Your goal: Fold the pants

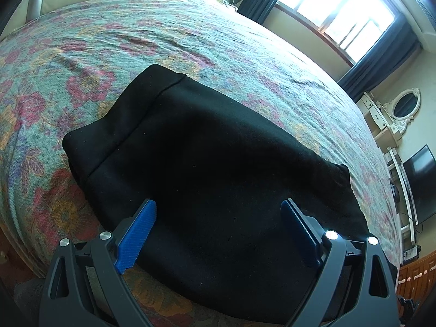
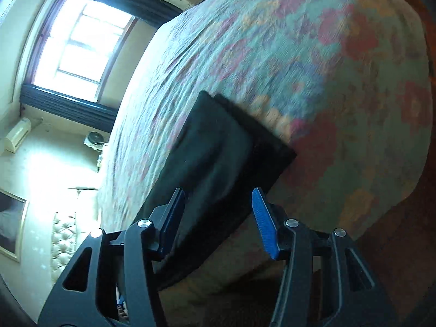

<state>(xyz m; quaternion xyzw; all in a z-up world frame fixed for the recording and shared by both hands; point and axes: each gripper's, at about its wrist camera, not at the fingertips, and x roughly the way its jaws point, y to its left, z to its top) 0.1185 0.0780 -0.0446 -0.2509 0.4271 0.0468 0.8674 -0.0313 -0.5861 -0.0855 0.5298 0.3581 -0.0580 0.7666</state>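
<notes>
Black pants (image 1: 207, 150) lie folded into a thick rectangle on the flowered bedspread (image 1: 190, 35), near the bed's front edge. My left gripper (image 1: 218, 204) hovers over their near part with its blue pads wide apart and nothing pressed between them. In the right wrist view, which is tilted and blurred, the same pants (image 2: 215, 147) run away from my right gripper (image 2: 218, 192). Its jaws stand apart over the near end of the cloth, and the pads do not press on it. The bedspread (image 2: 299, 54) fills the space beyond.
A bright window (image 1: 335, 8) with dark curtains (image 1: 381, 62) lies beyond the bed. A white mirror (image 1: 406, 106) and a dark TV screen (image 1: 419, 182) stand at the right. A padded headboard (image 2: 64, 242) and a small fan (image 2: 94, 139) are at the bed's far end.
</notes>
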